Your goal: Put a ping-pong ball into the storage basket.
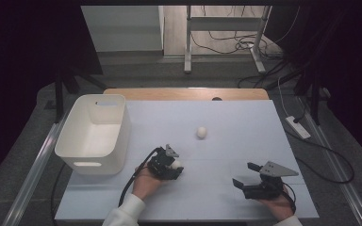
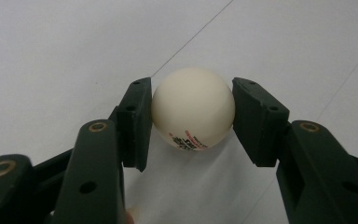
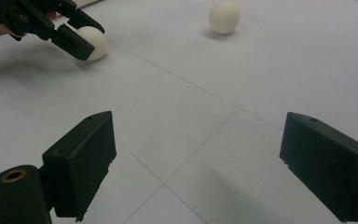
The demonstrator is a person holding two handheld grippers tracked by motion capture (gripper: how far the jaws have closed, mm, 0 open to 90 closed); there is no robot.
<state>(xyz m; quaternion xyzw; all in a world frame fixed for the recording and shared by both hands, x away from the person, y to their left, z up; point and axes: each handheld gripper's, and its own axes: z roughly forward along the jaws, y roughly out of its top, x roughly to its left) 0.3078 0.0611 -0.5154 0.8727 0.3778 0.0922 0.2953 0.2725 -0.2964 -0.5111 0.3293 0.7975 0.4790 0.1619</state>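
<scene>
The left gripper [image 1: 175, 165] has its pads pressed on both sides of a white ball [image 2: 193, 108], which sits on the tabletop [image 1: 226, 117] toward its near edge. The white bin [image 1: 94, 134] at the left edge lies close by on that hand's side. A second ball [image 1: 201, 133] rests mid-table. The right gripper [image 1: 246, 176] stands wide open (nothing between its jaws).
</scene>
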